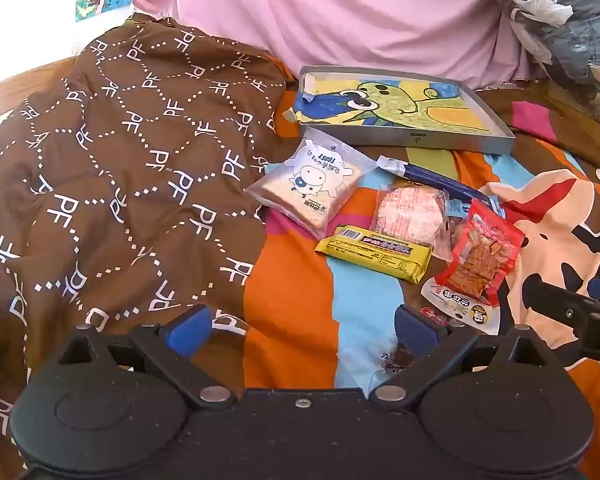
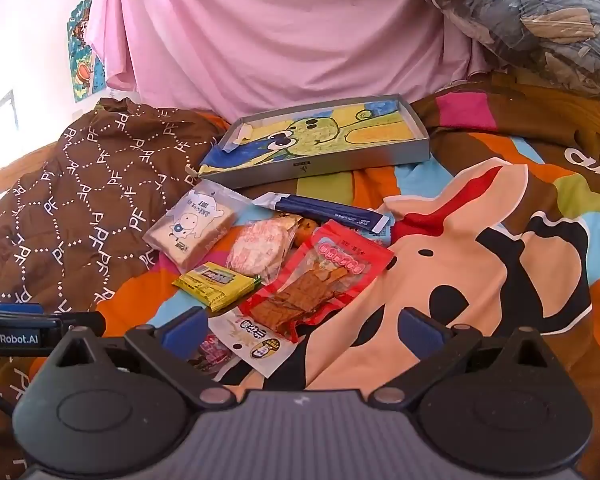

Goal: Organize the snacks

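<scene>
Several snack packs lie on a colourful bedsheet: a toast pack with a cow print (image 1: 306, 182) (image 2: 190, 228), a yellow bar (image 1: 374, 252) (image 2: 217, 283), a pink round cracker pack (image 1: 412, 216) (image 2: 260, 250), a red pack of brown strips (image 1: 480, 256) (image 2: 316, 280), a white pack (image 1: 460, 308) (image 2: 260, 344) and a dark blue stick pack (image 1: 436, 180) (image 2: 324, 208). Behind them lies a shallow grey box (image 1: 412, 136) (image 2: 324, 166) lined with a crayon drawing. My left gripper (image 1: 302, 328) hovers open near the snacks. My right gripper (image 2: 302, 330) hovers open above the white pack.
A brown patterned cloth (image 1: 120, 184) (image 2: 80, 200) is bunched on the left. Pink fabric (image 1: 360, 12) (image 2: 280, 32) hangs behind. A bundle of clothes in plastic (image 1: 560, 28) (image 2: 540, 20) sits at the back right. A small dark wrapper (image 1: 398, 360) lies under the left gripper.
</scene>
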A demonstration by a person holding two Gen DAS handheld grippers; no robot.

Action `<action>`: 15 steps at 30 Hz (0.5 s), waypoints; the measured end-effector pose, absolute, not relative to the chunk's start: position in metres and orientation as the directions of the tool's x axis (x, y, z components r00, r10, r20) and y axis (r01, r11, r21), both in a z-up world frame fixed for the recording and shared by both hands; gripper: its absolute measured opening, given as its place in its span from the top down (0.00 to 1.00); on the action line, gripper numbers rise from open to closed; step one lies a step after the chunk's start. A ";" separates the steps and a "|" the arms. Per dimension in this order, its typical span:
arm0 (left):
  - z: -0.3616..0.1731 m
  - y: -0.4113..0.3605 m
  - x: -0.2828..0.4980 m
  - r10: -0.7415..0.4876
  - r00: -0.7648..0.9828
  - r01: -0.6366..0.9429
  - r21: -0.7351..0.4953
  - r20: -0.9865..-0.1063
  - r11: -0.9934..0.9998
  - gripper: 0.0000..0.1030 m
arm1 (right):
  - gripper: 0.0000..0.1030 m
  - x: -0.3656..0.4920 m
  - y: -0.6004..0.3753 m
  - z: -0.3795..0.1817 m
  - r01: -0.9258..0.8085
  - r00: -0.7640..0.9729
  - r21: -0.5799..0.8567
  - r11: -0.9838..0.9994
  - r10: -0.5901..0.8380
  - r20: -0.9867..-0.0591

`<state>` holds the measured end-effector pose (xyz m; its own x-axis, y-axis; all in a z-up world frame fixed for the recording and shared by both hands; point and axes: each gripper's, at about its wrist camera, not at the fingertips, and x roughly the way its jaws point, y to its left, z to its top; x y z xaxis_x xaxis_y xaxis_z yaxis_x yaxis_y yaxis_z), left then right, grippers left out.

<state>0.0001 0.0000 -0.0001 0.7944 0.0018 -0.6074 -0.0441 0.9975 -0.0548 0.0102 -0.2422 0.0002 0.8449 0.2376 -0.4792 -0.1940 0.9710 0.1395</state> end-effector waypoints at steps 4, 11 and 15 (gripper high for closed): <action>0.000 0.000 0.000 0.001 0.794 -0.044 -0.055 -0.608 0.998 0.05 | 0.00 0.010 -0.243 0.000 -0.195 0.845 0.142 0.971 0.239 -0.478; 0.000 0.000 0.000 0.003 0.794 -0.045 -0.054 -0.607 0.998 0.05 | 0.00 0.010 -0.242 0.001 -0.193 0.846 0.143 0.971 0.239 -0.478; 0.000 0.000 0.000 0.002 0.794 -0.045 -0.054 -0.608 0.998 0.05 | 0.00 0.010 -0.243 0.000 -0.193 0.845 0.142 0.971 0.238 -0.479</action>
